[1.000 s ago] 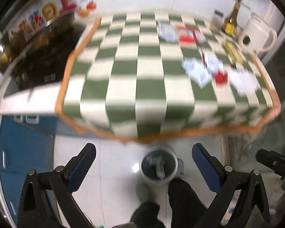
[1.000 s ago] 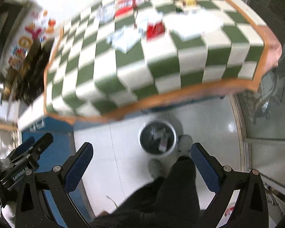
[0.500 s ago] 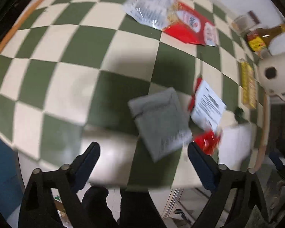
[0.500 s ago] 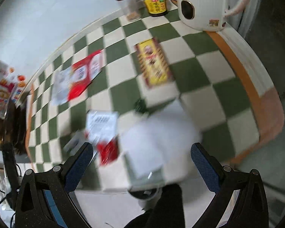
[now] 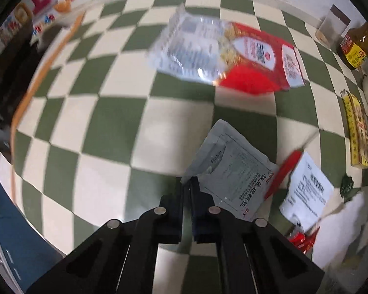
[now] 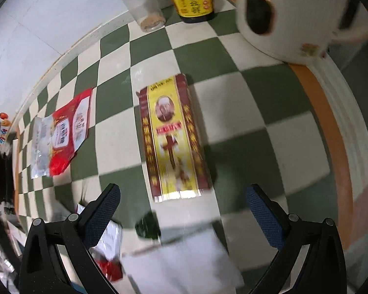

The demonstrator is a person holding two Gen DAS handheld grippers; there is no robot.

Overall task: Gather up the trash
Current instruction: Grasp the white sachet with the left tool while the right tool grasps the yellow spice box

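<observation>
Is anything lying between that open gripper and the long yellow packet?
Nothing visible. The right gripper hangs open just short of the yellow packet, with only bare checkered tablecloth between them.

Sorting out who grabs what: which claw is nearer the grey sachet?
Left. The left claw is shut on the corner of the grey sachet. The right claw stands open over by the yellow packet, with no grey sachet in its view.

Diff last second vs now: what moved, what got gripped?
Both grippers swung from above the floor bin to over the checkered table. Left gripper has just closed on the grey sachet's corner. Right gripper stays open, near the yellow packet. Wrappers unmoved.
</observation>
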